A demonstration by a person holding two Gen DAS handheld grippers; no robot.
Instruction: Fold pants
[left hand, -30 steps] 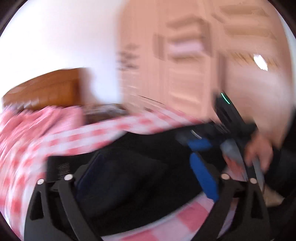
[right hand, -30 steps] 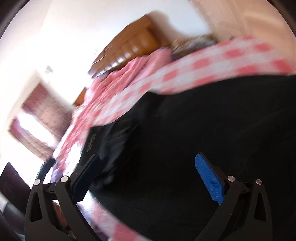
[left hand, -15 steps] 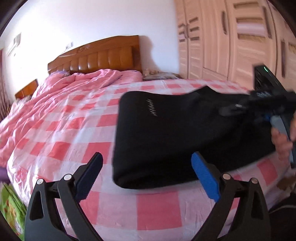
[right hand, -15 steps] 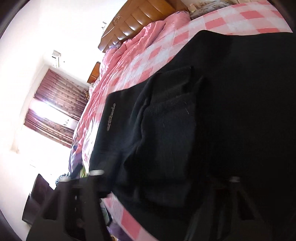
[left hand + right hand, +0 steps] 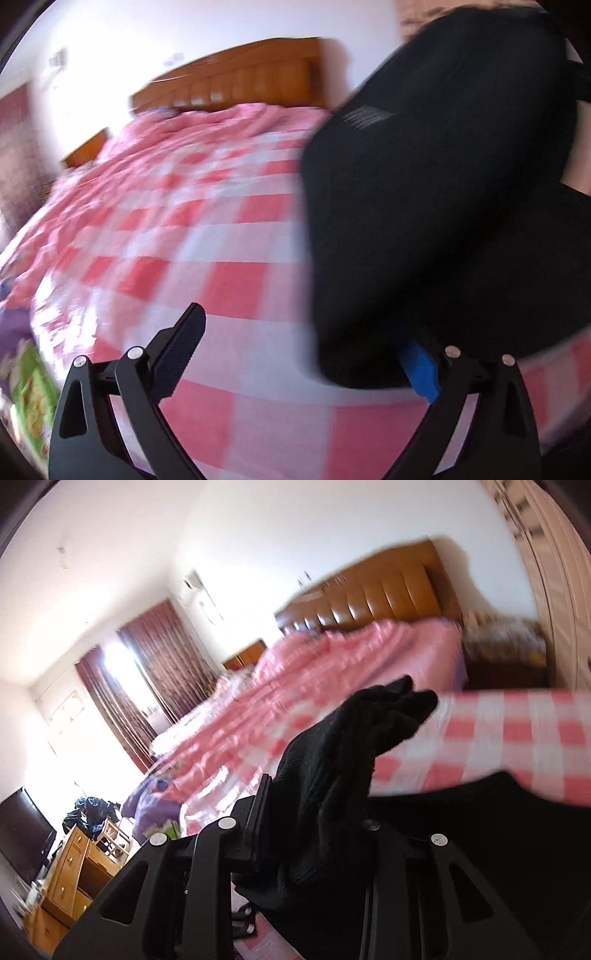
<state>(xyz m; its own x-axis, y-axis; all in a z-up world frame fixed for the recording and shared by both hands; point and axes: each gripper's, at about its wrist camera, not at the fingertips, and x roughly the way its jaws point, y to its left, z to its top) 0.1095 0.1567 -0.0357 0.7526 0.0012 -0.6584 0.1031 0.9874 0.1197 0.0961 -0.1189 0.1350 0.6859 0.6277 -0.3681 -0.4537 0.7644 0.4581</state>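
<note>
The black pants hang lifted over the pink checked bed, filling the right of the left wrist view. My left gripper is open; its right blue pad touches the lower edge of the pants, its left finger is over the sheet. In the right wrist view my right gripper is shut on a bunch of the black pants, which stands up between the jaws, with more black cloth at lower right.
A wooden headboard and pink quilt lie at the far end of the bed. A wardrobe stands on the right. A wooden dresser and dark curtains are on the left.
My right gripper has shut on the pants and lifted them off the bed. The left gripper stays open and has swung left; the pants now hang at its right.
</note>
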